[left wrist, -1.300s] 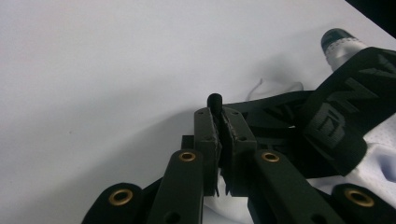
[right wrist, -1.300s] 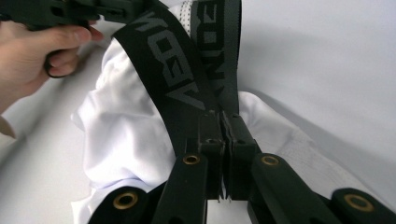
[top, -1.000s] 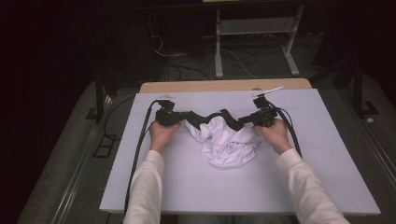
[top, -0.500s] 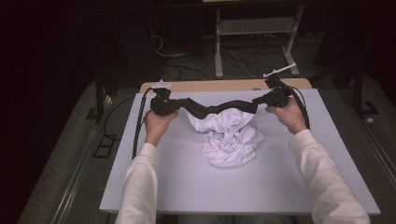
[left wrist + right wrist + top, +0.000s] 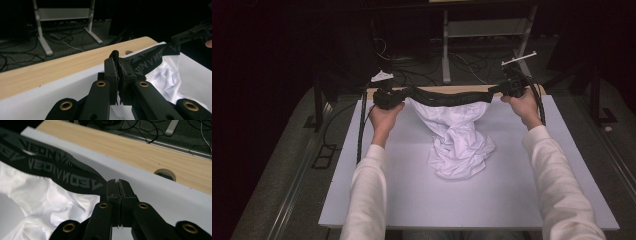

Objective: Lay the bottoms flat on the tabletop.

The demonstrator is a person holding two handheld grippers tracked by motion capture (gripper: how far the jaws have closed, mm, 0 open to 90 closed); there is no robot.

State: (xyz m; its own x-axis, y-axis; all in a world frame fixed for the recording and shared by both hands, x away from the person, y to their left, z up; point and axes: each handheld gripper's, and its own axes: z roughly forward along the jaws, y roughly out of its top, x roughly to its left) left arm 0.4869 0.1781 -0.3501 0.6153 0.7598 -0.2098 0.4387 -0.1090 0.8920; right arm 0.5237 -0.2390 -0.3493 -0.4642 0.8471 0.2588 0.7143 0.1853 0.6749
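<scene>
A white garment (image 5: 459, 140) with a black lettered waistband (image 5: 447, 96) hangs between my two grippers above the white board (image 5: 402, 190). My left gripper (image 5: 387, 96) is shut on the waistband's left end (image 5: 115, 55). The right gripper (image 5: 512, 86) is shut on its right end (image 5: 100, 185), and the band (image 5: 50, 167) runs taut between them. The white fabric (image 5: 165, 77) droops from the band, and its crumpled lower part rests on the board. In the left gripper view the right gripper (image 5: 195, 32) shows far off at the upper right.
A wooden table edge (image 5: 452, 90) runs behind the board, with a round hole (image 5: 165, 173) in it. Past it stand a white metal stand (image 5: 482, 30) and loose cables (image 5: 412, 70) on the dark floor. Black cables trail from both grippers.
Both grippers have risen and moved apart toward the far edge, stretching the waistband taut. The white garment has been lifted and now hangs longer from the band.
</scene>
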